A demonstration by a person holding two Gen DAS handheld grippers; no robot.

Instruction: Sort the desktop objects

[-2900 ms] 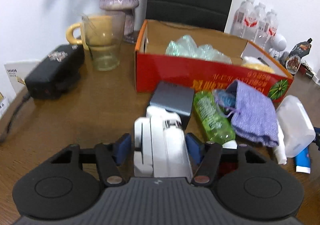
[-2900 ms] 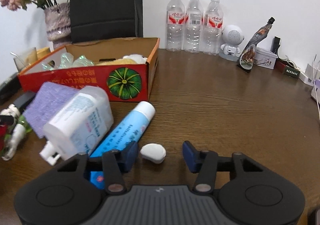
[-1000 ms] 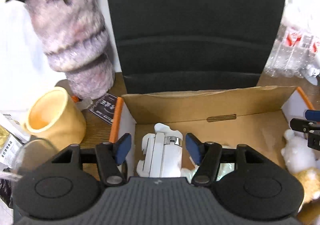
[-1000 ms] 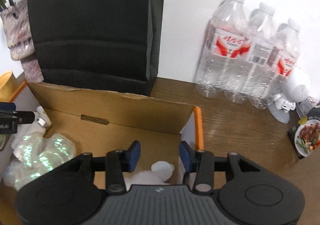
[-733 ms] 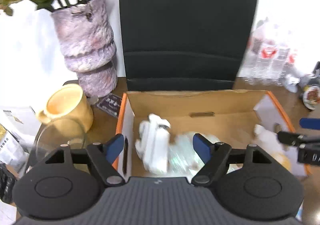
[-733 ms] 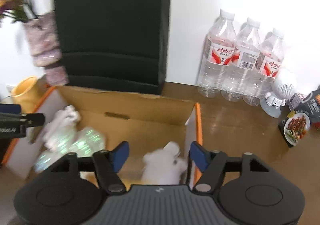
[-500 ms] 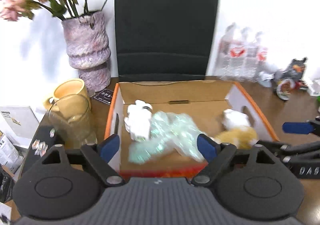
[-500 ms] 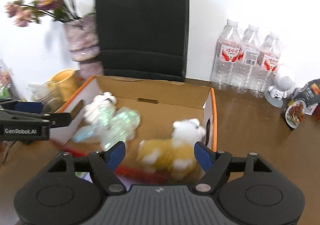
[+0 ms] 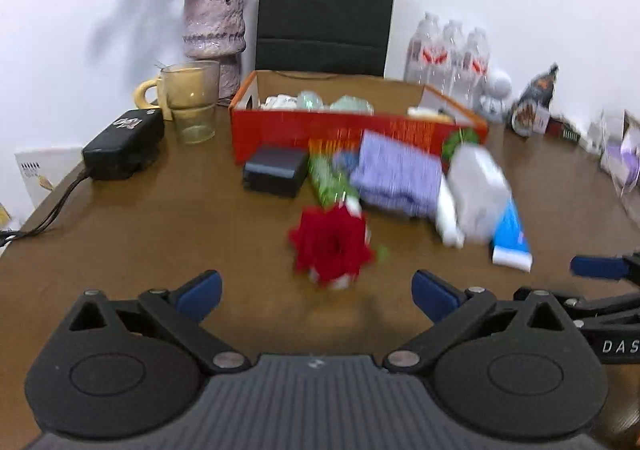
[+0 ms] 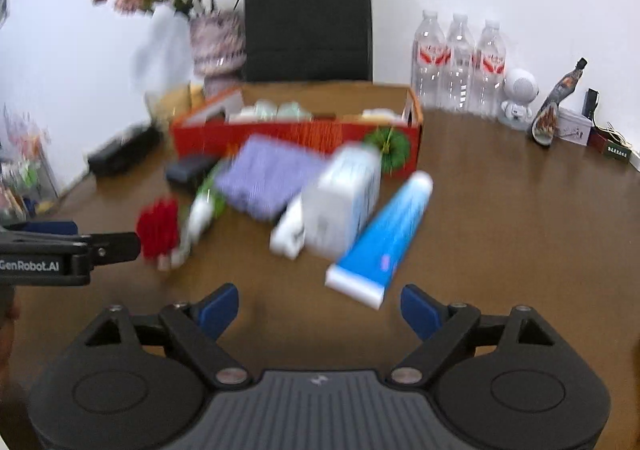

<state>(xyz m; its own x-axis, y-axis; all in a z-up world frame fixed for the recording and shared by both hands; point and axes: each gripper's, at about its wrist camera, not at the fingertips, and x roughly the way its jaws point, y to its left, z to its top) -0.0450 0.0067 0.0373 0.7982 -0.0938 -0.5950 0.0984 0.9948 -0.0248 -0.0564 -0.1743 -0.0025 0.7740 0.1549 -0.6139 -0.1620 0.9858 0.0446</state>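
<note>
Box (image 9: pixel 304 129) sits at the back of the table (image 9: pixel 160 234), red-fronted, already holding a few pale things, and the unsorted pile lies just in front of it. Both claws are empty: left gripper (image 9: pixel 316 292) and right gripper (image 10: pixel 320 306) each have jaws opening wide, nothing between them.

Left gripper faces the red flower (image 9: pixel 330 244), which lies nearest it, apart from the pile. It looks soft, so the best bet is a low approach and a gentle close around the bloom, not a crush.

Right gripper lines up with the blue tube (image 10: pixel 384 234), whose flat end points towards it and whose cap end rests near the box. Grip across the narrow width, mid-body, I'd say. The white bottle (image 10: pixel 340 201) leans against the tube, touching it, and may roll when the tube goes.

The purple cloth (image 9: pixel 400 177), green bottle (image 9: pixel 330 181) and dark case (image 9: pixel 276 171) wait behind.

Writing: "GenRobot.AI" shows on the left gripper in the right view, "DAS" on the right gripper in the left view. The box print and bottle labels are too blurred to read.
</note>
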